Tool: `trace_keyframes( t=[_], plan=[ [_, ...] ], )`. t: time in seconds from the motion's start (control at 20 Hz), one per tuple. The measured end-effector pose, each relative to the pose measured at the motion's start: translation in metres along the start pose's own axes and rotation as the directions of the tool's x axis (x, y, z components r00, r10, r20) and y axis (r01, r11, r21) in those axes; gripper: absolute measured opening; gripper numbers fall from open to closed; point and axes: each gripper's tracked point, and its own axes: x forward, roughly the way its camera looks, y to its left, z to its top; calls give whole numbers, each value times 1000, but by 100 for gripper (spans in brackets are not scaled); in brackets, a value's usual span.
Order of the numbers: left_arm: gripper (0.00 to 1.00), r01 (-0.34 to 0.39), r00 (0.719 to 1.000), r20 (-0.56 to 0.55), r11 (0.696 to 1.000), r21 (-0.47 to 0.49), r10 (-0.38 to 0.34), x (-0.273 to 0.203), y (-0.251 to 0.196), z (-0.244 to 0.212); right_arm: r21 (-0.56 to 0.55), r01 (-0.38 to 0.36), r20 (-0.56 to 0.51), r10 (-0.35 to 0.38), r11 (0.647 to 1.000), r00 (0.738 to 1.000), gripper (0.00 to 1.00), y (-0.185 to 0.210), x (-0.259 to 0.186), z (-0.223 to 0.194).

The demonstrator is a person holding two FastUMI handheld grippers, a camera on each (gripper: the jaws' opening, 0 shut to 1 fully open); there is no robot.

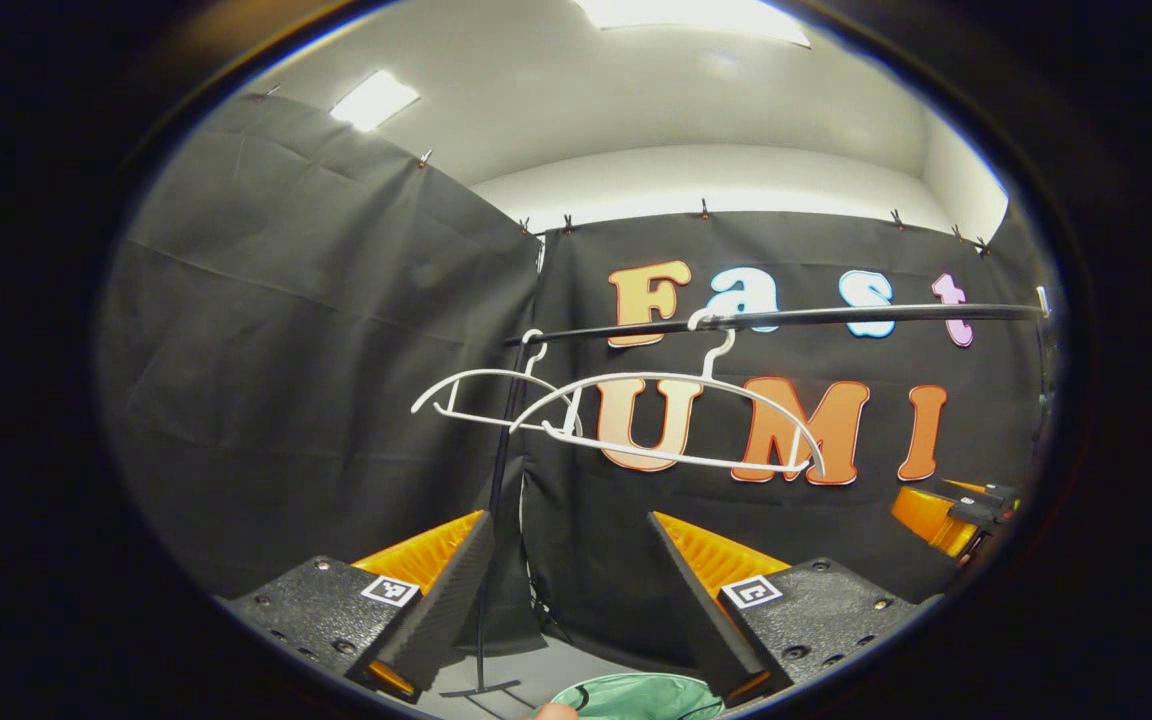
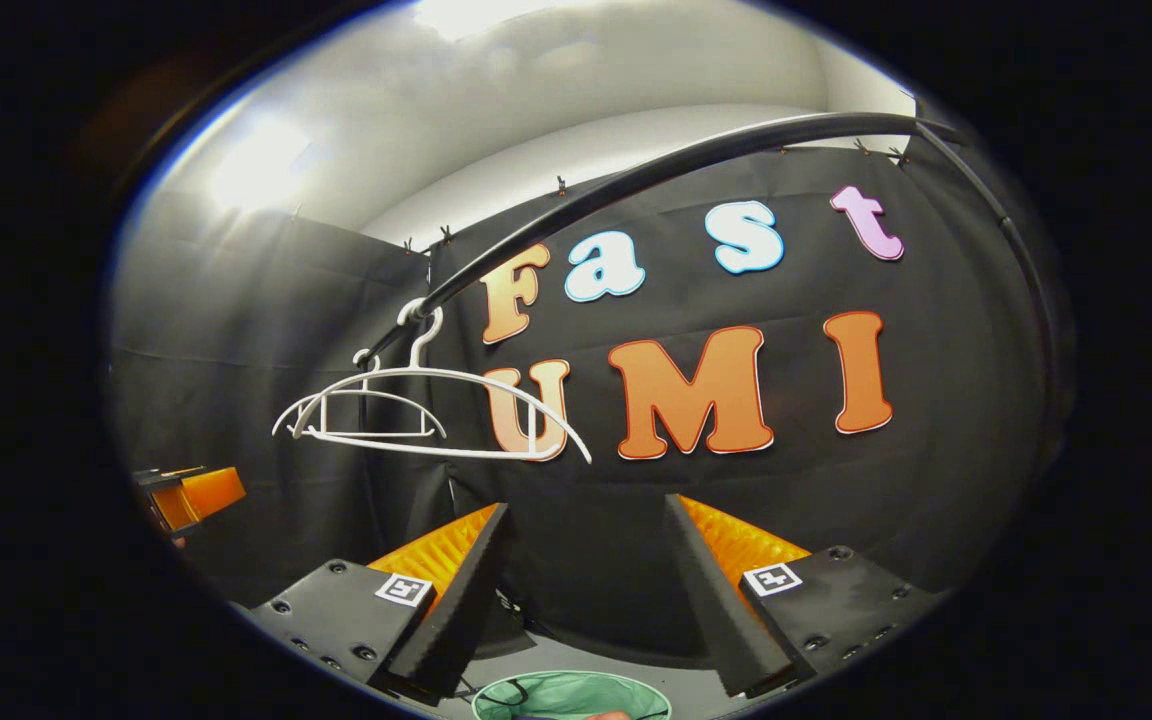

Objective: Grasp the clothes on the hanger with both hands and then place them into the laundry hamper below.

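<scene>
Two bare white hangers hang on the black rail [image 1: 836,316]: the nearer hanger [image 1: 676,378] and the farther hanger [image 1: 476,375]. In the right gripper view the nearer hanger [image 2: 456,373] and the farther hanger [image 2: 376,393] sit left of centre under the rail [image 2: 686,160]. The green laundry hamper [image 1: 626,690] [image 2: 571,677] lies below, at the bottom edge of both views. A small pale patch [image 1: 556,712] shows at its rim, too small to identify. My left gripper [image 1: 568,520] is open and holds nothing. My right gripper [image 2: 586,502] is also open and holds nothing.
The rack's thin black upright [image 1: 496,520] stands on a foot on the grey floor, left of the hamper. The right gripper [image 1: 946,505] shows at the far right of the left gripper view. The left gripper [image 2: 186,492] shows at the far left of the right gripper view. Black cloth walls close the booth.
</scene>
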Motion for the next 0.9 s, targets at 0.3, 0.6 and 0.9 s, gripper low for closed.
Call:
trace_keyframes(
  t=[0.3,0.6,0.9],
  plan=[
    [92,-8,1000,-19,1000,-12,8,0,8,-3,0,-10,-18,10,1000,1000,98,5,1,-4],
    [91,-14,1000,-24,1000,-21,14,3,13,-6,-12,-11,-13,11,1000,1000,98,9,0,-3],
    [92,-19,1000,-25,1000,-17,18,2,19,-6,-12,0,-11,0,1000,1000,98,8,-1,-4]
  ],
)
